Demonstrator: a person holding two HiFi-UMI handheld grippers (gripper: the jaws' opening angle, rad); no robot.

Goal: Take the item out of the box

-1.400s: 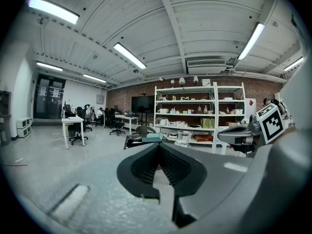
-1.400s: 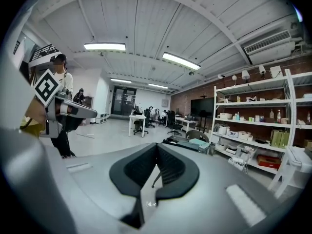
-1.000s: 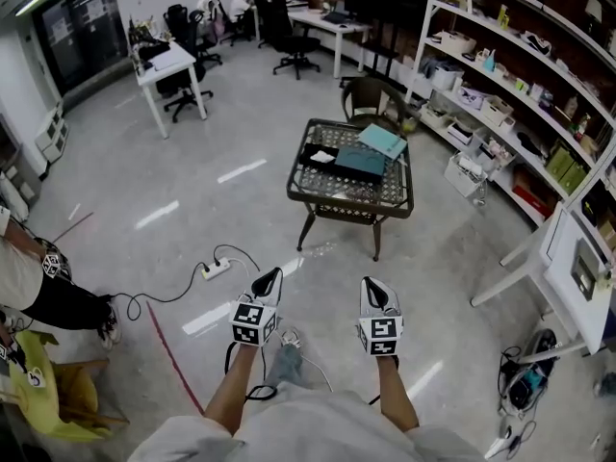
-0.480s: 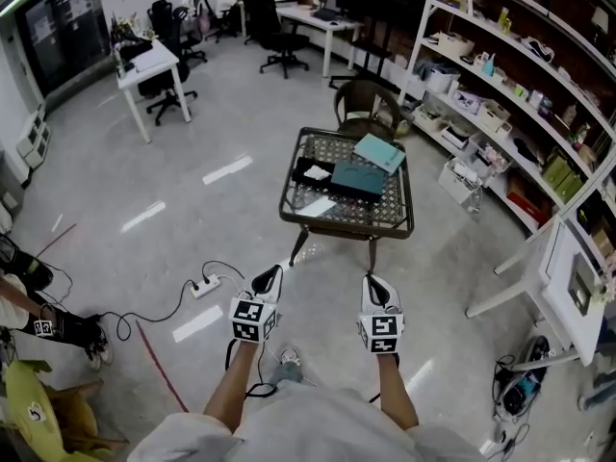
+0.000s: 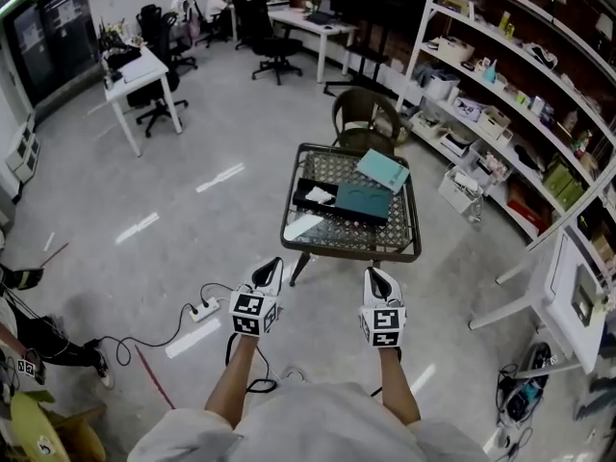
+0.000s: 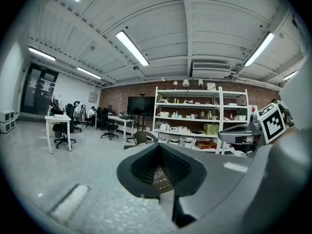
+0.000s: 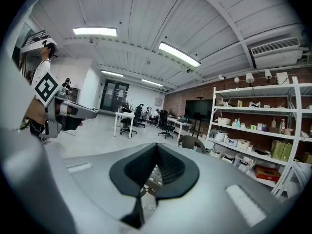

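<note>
Dark teal box (image 5: 362,203), pale teal panel (image 5: 383,170), dark lattice-patterned table (image 5: 409,243), grey floor (image 5: 144,191)

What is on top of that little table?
A flat light teal piece, a dark teal box, and a black tray holding a white item. The dark box's contents are covered.

straight ahead of me: a low table (image 5: 351,251) with a patterned top on dark legs, a brown chair (image 5: 371,135) just behind it. a long rack of shelves (image 5: 500,85) runs down the right wall, packed with bins and small stuff i can't make out. a white desk (image 5: 130,68) stands far left with a black office chair (image 5: 154,112) beside it, and a second desk (image 5: 313,22) at the back. a power strip (image 5: 203,308) lies on the grey floor (image 5: 192,210), a black cable (image 5: 144,330) running left from it. someone's leg (image 5: 53,340) shows at the left edge. strip lights (image 6: 132,48) run overhead.
</note>
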